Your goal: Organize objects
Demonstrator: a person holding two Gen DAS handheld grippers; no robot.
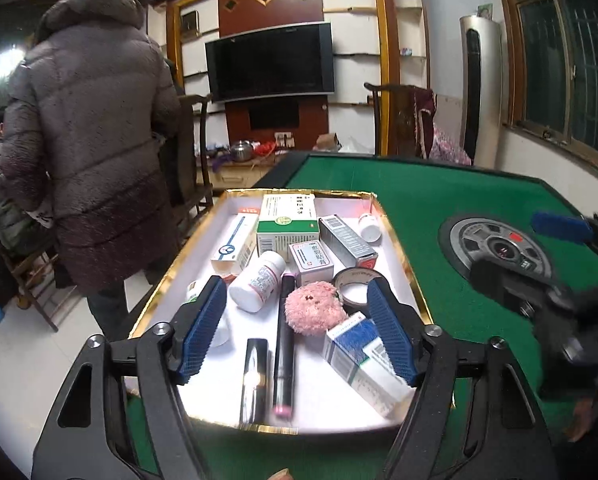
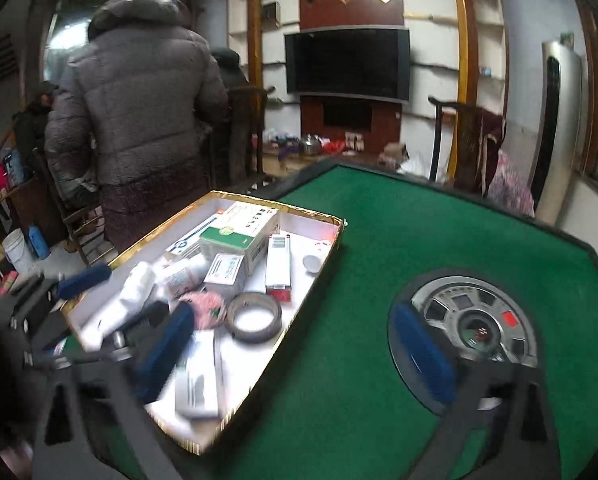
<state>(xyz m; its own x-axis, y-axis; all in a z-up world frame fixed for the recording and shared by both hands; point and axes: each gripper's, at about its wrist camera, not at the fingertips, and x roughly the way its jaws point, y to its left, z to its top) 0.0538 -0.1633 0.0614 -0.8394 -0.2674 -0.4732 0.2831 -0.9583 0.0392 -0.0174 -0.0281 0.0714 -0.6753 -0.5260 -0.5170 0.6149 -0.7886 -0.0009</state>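
The left hand-held gripper (image 1: 295, 332) hangs over the near end of a gold-rimmed white tray (image 1: 413, 280), its blue pads (image 1: 203, 328) spread apart with nothing clamped between them. Framed between the pads in the left wrist view: a pink fuzzy ball (image 1: 315, 308), a white pill bottle (image 1: 259, 286) lying on its side, a slim black pen-like stick w/ a pink tip (image 1: 283, 344) and a glossy black tube (image 1: 255, 380) beside it. A blue-and-white carton (image 1: 359, 364) lies tilted just beside the right pad. A roll of dark tape (image 1: 355, 286) sits flat next to the pink ball.

Further back in the tray – a green-and-white medicine box (image 1: 287, 220), a long white-and-blue box (image 1: 239, 240) to its left, a small box w/ red print (image 1: 311, 260), a grey silver carton (image 1: 347, 240) lying diagonal, and a small white bottle (image 1: 369, 226) near the far right corner.

The tray rests on the green felt tabletop (image 1: 439, 184), at its left edge. The round metal hub (image 2: 479, 324) in the tabletop's centre lies well apart from the tray.

The right hand-held gripper (image 2: 295, 356) is spread wide, nothing in it – one blue pad over the tray's near end, the other over the hub. This view is motion-blurred, so small items there are hard to read.

A person in a grey puffer coat (image 1: 91, 140) stands beyond the tray, back turned. A dark TV (image 1: 271, 62) hangs on the far wall.
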